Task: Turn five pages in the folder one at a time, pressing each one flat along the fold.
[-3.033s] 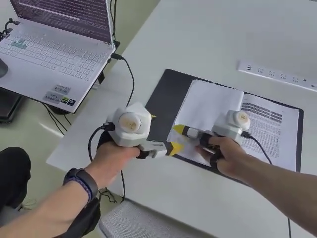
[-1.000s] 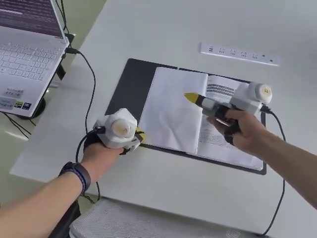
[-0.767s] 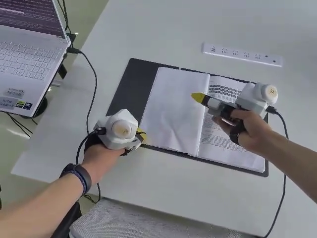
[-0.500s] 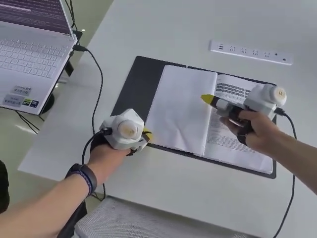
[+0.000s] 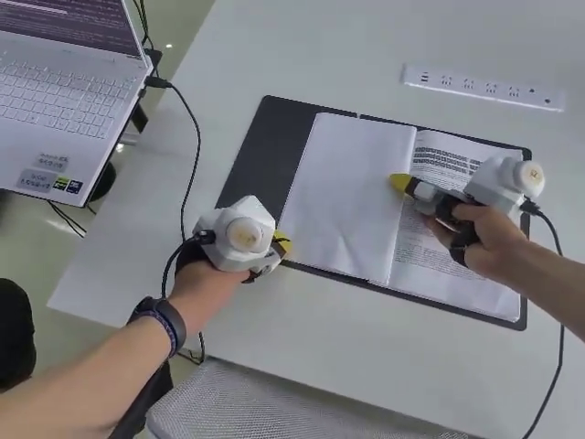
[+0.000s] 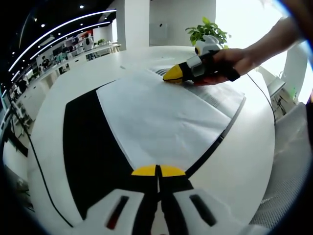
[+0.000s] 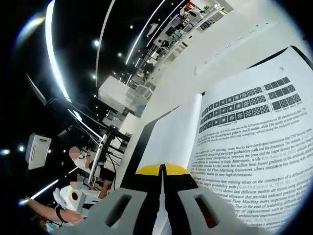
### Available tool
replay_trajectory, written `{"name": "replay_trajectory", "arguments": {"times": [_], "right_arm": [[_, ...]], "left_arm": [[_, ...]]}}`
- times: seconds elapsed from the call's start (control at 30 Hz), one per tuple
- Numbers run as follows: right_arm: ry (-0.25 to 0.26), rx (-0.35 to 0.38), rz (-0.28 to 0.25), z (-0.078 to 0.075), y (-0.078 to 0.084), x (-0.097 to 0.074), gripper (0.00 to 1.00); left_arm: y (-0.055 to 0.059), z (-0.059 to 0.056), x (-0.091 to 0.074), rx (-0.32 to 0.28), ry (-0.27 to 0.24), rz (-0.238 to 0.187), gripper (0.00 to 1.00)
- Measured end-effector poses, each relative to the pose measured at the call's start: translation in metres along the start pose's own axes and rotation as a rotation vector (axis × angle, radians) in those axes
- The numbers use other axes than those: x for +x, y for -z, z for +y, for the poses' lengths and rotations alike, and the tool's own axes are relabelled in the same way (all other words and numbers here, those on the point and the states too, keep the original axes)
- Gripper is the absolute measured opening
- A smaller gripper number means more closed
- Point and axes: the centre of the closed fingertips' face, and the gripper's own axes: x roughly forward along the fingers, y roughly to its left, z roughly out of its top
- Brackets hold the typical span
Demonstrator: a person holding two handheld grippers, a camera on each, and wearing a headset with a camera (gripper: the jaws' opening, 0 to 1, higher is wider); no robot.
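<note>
The black folder (image 5: pixel 265 155) lies open on the white table. A blank turned page (image 5: pixel 352 197) lies flat on its left half, and a printed page (image 5: pixel 457 265) lies on the right. My right gripper (image 5: pixel 399 183) is shut, its yellow tip resting by the fold near the top of the pages. In the right gripper view the shut right gripper (image 7: pixel 162 169) points along the fold between the blank page (image 7: pixel 171 137) and the printed page (image 7: pixel 254 147). My left gripper (image 5: pixel 279 245) is shut and holds nothing, at the folder's near left edge. The left gripper (image 6: pixel 158 170) faces the blank page (image 6: pixel 156 112).
An open laptop (image 5: pixel 64 101) stands at the far left, its cable (image 5: pixel 187 137) running down past the folder's left side. A white power strip (image 5: pixel 480 87) lies behind the folder. The table's near edge runs just below the left hand.
Three seconds ago both grippers were together at the page's near edge. Now the page lies flat at left, the right gripper sits at the fold, and the left has drawn back.
</note>
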Motion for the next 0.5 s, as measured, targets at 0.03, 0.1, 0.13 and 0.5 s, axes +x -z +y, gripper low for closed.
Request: {"name": "replay_trajectory", "arguments": {"times": [0.03, 0.1, 0.13, 0.5], "right_arm": [[-0.003, 0.001, 0.001, -0.002, -0.001, 0.001, 0.0], [-0.002, -0.001, -0.006, -0.005, -0.004, 0.002, 0.0], [0.002, -0.008, -0.011, -0.007, -0.006, 0.003, 0.0], [0.025, 0.034, -0.081, -0.019, -0.032, 0.014, 0.0]], "left_arm": [[0.0, 0.0, 0.0, 0.0, 0.0, -0.002, 0.0], [0.0, -0.001, 0.0, 0.006, -0.001, -0.002, 0.0], [0.0, -0.001, 0.0, 0.008, -0.002, -0.002, 0.0], [-0.001, -0.002, -0.001, -0.007, -0.005, -0.02, 0.0]]}}
